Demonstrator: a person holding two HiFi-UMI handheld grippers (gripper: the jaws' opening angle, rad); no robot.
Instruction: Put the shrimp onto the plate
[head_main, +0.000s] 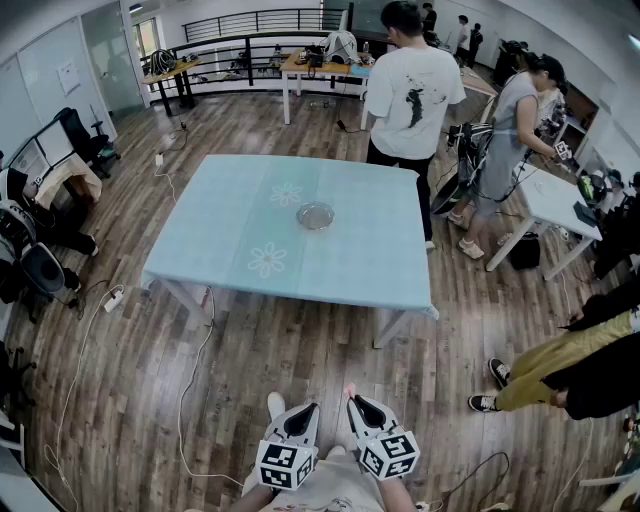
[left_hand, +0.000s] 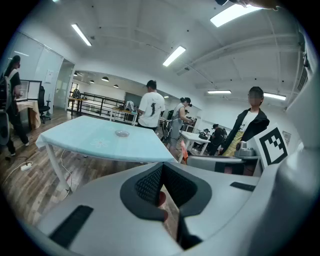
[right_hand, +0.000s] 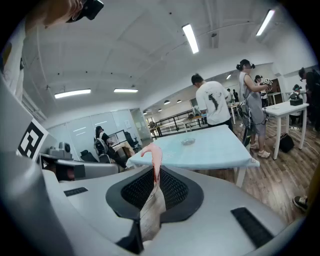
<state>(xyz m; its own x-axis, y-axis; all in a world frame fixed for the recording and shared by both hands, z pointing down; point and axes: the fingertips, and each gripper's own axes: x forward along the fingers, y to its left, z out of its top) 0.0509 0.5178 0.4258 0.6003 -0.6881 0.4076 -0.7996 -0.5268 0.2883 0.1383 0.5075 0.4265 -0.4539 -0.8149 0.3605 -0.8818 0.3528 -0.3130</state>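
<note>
My right gripper (right_hand: 155, 172), at the head view's bottom edge, has its fingers clenched on the pink shrimp (right_hand: 154, 156), which sticks up above them. My left gripper (left_hand: 162, 176) beside it is clenched with nothing in it. The plate (head_main: 315, 215) sits mid-frame on the light blue desk (head_main: 240, 235), well apart from both.

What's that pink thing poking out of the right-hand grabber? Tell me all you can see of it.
It is the shrimp: a small, soft-looking piece with a pale pink, curled end rising above the jaws and a paler, greyish-beige body running down between them. It stands roughly upright, pinched by the right gripper between its black ribbed pads, and touches nothing else. It is held in the air over the wooden floor, well short of the table and the plate.
</note>
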